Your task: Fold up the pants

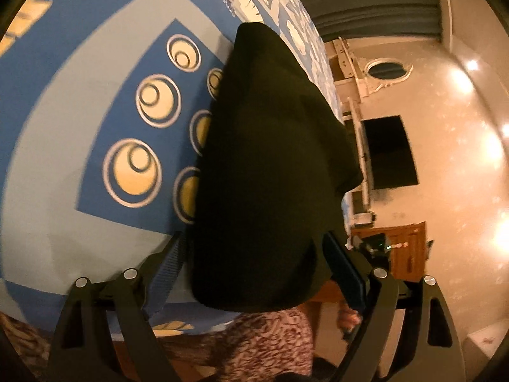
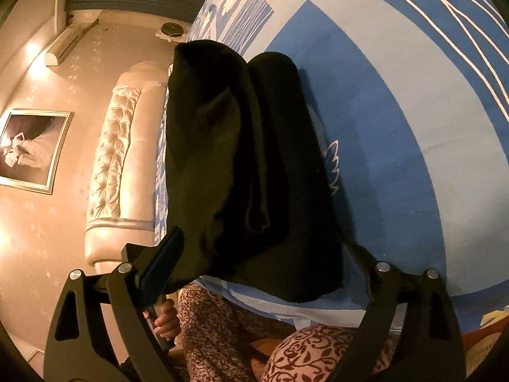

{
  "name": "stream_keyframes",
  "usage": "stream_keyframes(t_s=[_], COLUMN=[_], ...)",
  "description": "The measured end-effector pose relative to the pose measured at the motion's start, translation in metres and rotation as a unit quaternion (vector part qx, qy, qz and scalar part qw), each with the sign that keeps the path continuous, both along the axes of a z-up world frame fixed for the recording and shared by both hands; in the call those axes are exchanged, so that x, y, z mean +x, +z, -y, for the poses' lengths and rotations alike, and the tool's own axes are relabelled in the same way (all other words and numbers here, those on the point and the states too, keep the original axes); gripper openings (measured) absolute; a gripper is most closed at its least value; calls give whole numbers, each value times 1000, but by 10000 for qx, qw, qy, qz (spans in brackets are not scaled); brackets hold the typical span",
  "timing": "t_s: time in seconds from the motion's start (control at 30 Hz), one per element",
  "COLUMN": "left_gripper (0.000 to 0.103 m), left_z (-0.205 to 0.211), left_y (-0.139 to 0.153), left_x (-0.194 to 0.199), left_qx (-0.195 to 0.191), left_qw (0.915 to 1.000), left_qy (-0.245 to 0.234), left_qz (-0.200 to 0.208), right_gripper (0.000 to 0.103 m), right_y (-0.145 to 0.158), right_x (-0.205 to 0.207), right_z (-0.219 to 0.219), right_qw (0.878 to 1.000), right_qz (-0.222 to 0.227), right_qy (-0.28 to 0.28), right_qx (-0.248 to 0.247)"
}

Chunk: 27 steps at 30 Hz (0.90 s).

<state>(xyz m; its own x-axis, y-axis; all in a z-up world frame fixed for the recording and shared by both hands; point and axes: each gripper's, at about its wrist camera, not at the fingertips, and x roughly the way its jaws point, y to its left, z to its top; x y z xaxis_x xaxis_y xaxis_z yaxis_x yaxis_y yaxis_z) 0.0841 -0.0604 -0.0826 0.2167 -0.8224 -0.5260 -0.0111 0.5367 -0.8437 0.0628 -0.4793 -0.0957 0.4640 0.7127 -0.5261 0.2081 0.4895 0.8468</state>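
Black grippers [image 1: 254,261] w/ silver screws; floral-print trousers [image 2: 305,353].

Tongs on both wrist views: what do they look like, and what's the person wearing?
Both the left tongs and right tongs are matte black, with cut-out linkage arms, silver rivets and ribbed blue pads. The person wears loose pink clothing with a dark-red floral scroll print.

1. The pants [image 1: 270,165] are matt black cloth, soft and slightly fuzzy.
2. The bedsheet [image 1: 79,121] is smooth printed cloth.
3. The left gripper [image 1: 254,267] and right gripper [image 2: 257,261] are matt black plastic with shiny metal pins.
4. The headboard [image 2: 117,159] is glossy tufted padding.
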Motion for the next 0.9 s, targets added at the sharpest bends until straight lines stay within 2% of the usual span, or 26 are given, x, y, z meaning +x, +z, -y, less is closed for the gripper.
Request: stream_keyframes(t_s=[0.17,0.27,0.3,0.33,0.43,0.6,0.73,0.9], left_gripper=[85,83,79,71,66,55,49,48], left_z=[5,11,13,13,18,20,20,18], left_y=[-1,1,1,1,0,1,5,7], left_x=[-4,-6,-6,-6,-8,-10,-11,-9], left_qx=[64,257,314,370,549,712,768,816], left_qw=[9998,9992,9989,9986,9977,9962,9948,9941], left_qy=[26,-39,-34,-38,-38,-29,-2,44], left_qz=[179,316,343,373,398,506,666,710], right_gripper=[90,90,90,90,71,46,42,41], right_y=[-2,-2,-2,-2,-2,-5,-3,2], right_x=[-2,-2,-2,-3,-6,-9,-11,-9], right_z=[2,2,2,2,-1,2,-2,-8], right_qw=[10000,10000,10000,10000,9993,9992,9983,9970], right_qz=[26,45,56,67,53,84,211,271], right_qy=[-39,-13,1,17,97,105,129,138], right_qx=[51,27,6,-15,-367,-387,-524,-710])
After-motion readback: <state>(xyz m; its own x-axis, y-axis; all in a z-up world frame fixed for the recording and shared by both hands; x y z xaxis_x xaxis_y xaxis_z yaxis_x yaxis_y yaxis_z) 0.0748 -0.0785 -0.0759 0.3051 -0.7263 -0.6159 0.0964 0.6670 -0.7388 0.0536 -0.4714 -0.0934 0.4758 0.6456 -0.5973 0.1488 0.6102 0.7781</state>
